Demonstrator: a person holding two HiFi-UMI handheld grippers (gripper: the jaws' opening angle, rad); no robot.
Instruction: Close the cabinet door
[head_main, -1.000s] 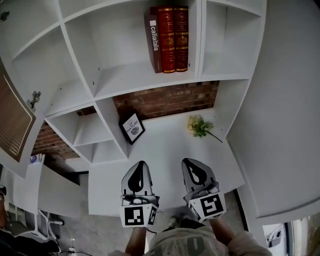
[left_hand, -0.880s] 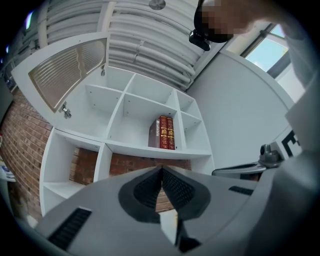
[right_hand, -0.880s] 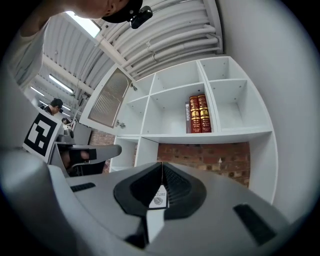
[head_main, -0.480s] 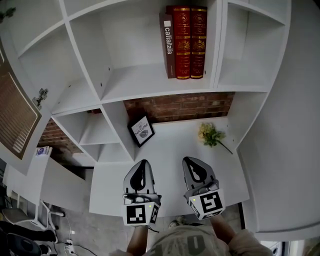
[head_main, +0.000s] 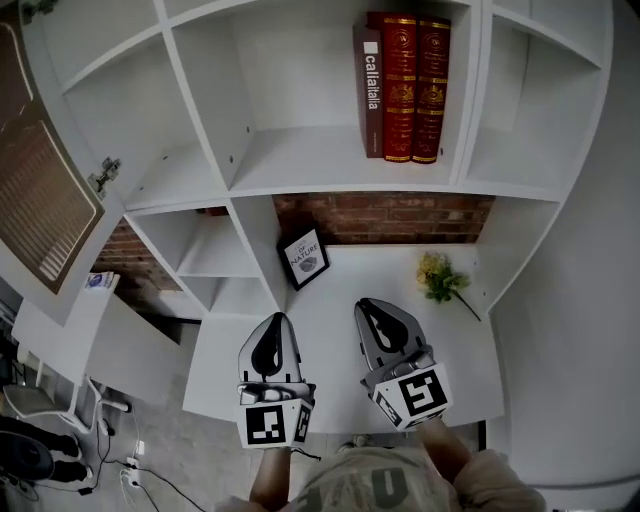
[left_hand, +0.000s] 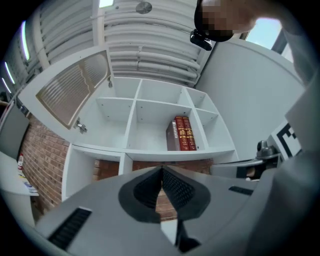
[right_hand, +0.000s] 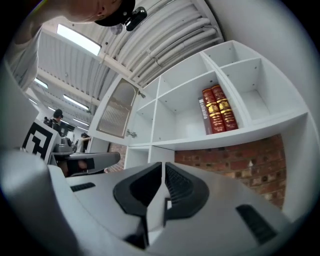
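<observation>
The cabinet door (head_main: 42, 195), white-framed with a brown slatted panel, stands swung open at the upper left of the white shelf unit (head_main: 300, 160); its hinge (head_main: 105, 176) shows at the compartment's edge. The door also appears in the left gripper view (left_hand: 75, 90) and in the right gripper view (right_hand: 117, 115). My left gripper (head_main: 276, 322) and right gripper (head_main: 366, 306) hang side by side over the white desk (head_main: 330, 330), well below and right of the door. Both are shut with nothing between the pads, and they tilt up toward the shelves (left_hand: 162, 170) (right_hand: 163, 167).
Three books (head_main: 402, 85) stand in an upper compartment. A small framed picture (head_main: 303, 258) and a sprig of yellow flowers (head_main: 444, 278) lie on the desk before a brick backing (head_main: 385, 218). A chair (head_main: 40, 420) and cables are on the floor at left.
The shelf unit has slid rightward and down in the head view, bringing more of the open door into sight. Both grippers shifted slightly and stayed shut.
</observation>
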